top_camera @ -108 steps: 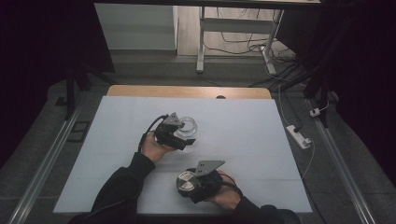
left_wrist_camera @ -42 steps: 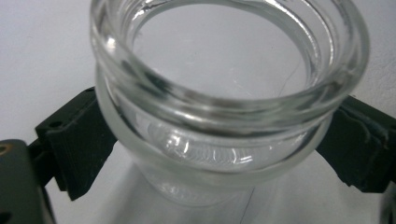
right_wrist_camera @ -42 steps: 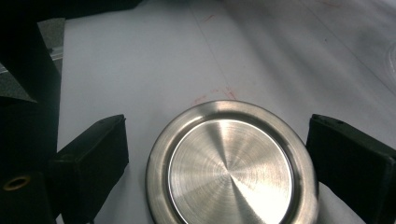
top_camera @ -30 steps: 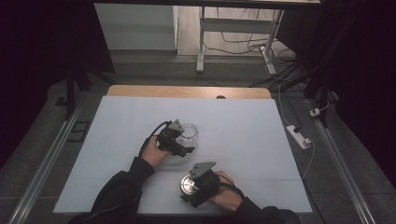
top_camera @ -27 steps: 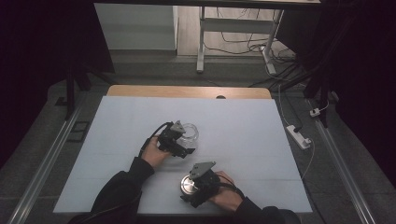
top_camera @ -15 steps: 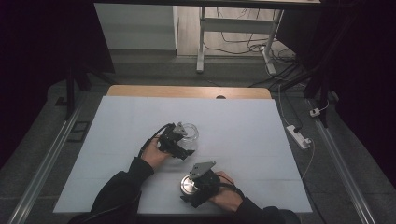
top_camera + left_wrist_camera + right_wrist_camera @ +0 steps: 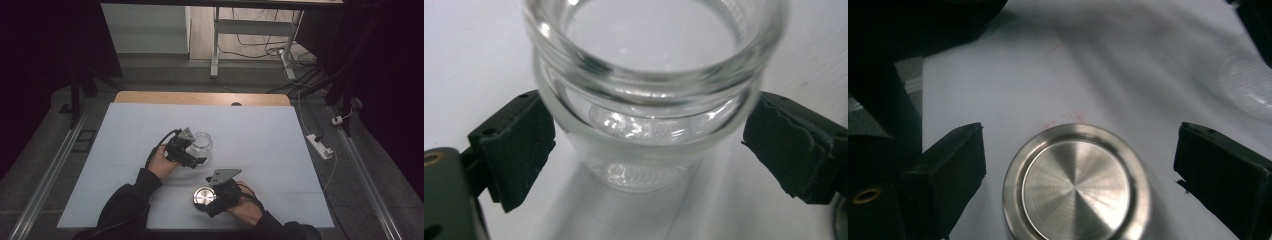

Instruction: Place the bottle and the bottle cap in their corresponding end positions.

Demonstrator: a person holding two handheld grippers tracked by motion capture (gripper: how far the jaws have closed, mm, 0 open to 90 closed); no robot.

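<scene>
At a white-topped bench [image 7: 125, 125], a person in dark sleeves works a handheld gripper in each hand. The left gripper [image 7: 646, 150] reaches around a clear glass jar [image 7: 649, 95] that stands upright, mouth open, a little left of the bench's middle; in the left gripper view its black fingers [image 7: 516, 147] stand on either side of the jar's body, the left one touching or nearly touching the glass and the right one a sliver clear, so the grip is about half open and not clamped. From the high view the same jar [image 7: 202, 142] shows just beyond the left gripper [image 7: 192, 154]. Nearer the person's edge, the right gripper [image 7: 1083, 170] hangs over a round brushed-metal lid [image 7: 1077, 182] lying flat on the bench, well apart from the jar. Its fingers [image 7: 950, 170] stand wide of the lid's rim on both sides, with bare bench between, holding nothing. In the high view the lid [image 7: 204, 196] lies just left of the right gripper [image 7: 212, 200].
</scene>
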